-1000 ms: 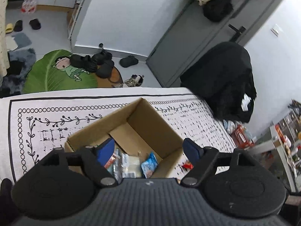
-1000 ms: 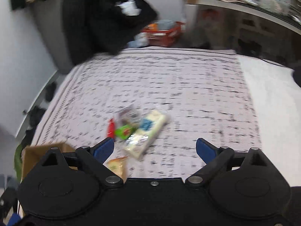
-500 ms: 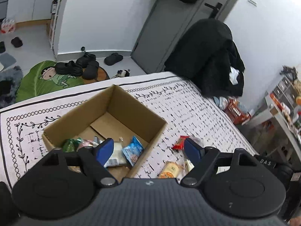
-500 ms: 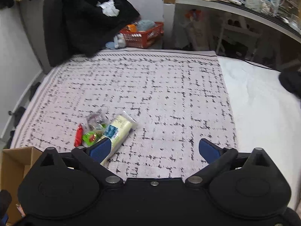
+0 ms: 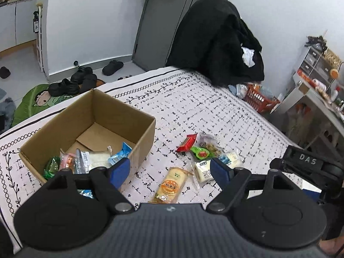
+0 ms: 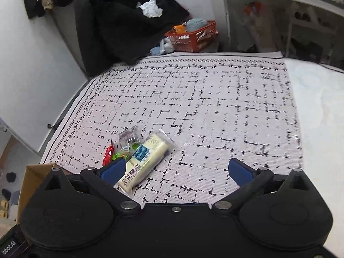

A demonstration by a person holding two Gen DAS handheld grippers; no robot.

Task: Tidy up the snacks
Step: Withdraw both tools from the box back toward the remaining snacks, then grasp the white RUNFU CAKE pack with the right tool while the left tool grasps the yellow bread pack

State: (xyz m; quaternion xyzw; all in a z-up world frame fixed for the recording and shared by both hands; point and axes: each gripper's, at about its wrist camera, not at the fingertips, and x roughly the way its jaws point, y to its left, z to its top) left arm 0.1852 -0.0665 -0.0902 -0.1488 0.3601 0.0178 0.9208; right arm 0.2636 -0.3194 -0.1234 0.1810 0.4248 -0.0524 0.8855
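An open cardboard box (image 5: 120, 111) sits on the patterned cloth and holds several snack packets (image 5: 86, 159). To its right lie loose snacks: a red packet (image 5: 186, 143), a green packet (image 5: 201, 152), a clear bag of nuts (image 5: 207, 143), a white cake packet (image 5: 204, 172) and an orange biscuit packet (image 5: 171, 185). My left gripper (image 5: 169, 169) is open and empty above the biscuit packet. My right gripper (image 6: 176, 169) is open and empty; a long white cake packet (image 6: 144, 161) lies by its left finger, with the red packet (image 6: 108, 153) beyond. The box corner (image 6: 32, 178) shows at left.
A black coat (image 5: 217, 43) hangs over a chair at the cloth's far edge. A red basket (image 6: 193, 36) stands on the floor beyond. A desk (image 6: 279, 10) is at the far right. Shoes (image 5: 73, 81) and a green mat lie on the floor left.
My left gripper has swung right from over the box, bringing the loose snacks into view. My right gripper has drawn back and turned slightly; the long white packet now lies near its left finger.
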